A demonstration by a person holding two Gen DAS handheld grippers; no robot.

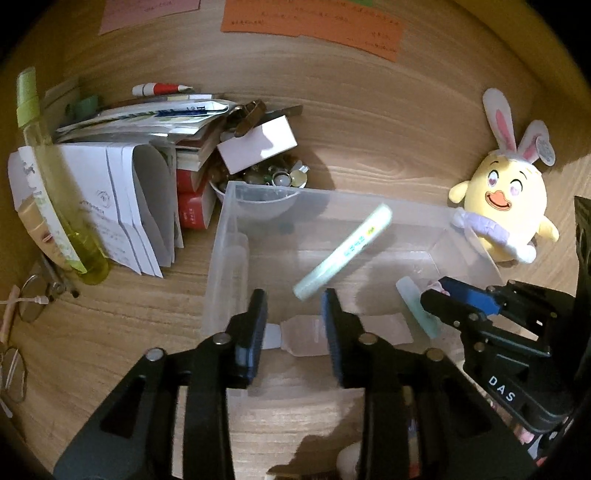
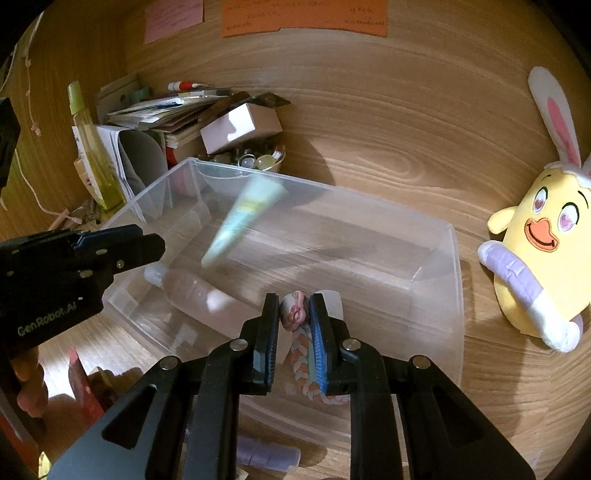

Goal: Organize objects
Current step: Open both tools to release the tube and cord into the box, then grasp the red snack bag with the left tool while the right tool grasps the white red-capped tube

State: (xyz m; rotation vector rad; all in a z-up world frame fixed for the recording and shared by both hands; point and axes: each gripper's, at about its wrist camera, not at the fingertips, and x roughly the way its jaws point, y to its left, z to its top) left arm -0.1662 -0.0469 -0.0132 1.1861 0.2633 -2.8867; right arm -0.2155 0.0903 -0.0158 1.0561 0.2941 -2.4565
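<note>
Far left on the wooden desk (image 1: 369, 122): eyeglasses (image 1: 31, 299) lying flat, then a tall green spray bottle (image 1: 55, 192) standing in front of a stack of folded papers (image 1: 129, 206) and books. Next to those, a bowl of small trinkets (image 1: 273, 177) w/ a small white box (image 1: 256, 144) resting on top.

Center: clear plastic bin (image 1: 225, 236), open top. A pale green tube (image 1: 345, 251) shows blurred and tilted over the bin's interior, touching neither gripper in either view; whether it touches the bin floor can't be told. A clear small bottle (image 1: 303, 338) lies on its side on the bin floor.

Left gripper (image 1: 295, 325) sits over the near-left part of the bin, jaws apart w/ nothing pressed between the pads; the bottle is seen through the gap, below it. In the right wrist view the left gripper's (image 2: 147, 247) tip is just beside the tube but apart from it.

Right gripper (image 2: 293, 325) is at the bin's near-right edge, jaws nearly closed, clamped on a braided pink-and-white cord w/ a charm (image 2: 295, 314). A 2nd pale tube (image 1: 417, 306) lies in the bin just beside its tip.

Right of the bin: yellow chick plush w/ bunny ears (image 2: 539, 251), near the bin wall in the left wrist view. Pink and orange paper notes (image 1: 314, 18) are on the wall behind.
</note>
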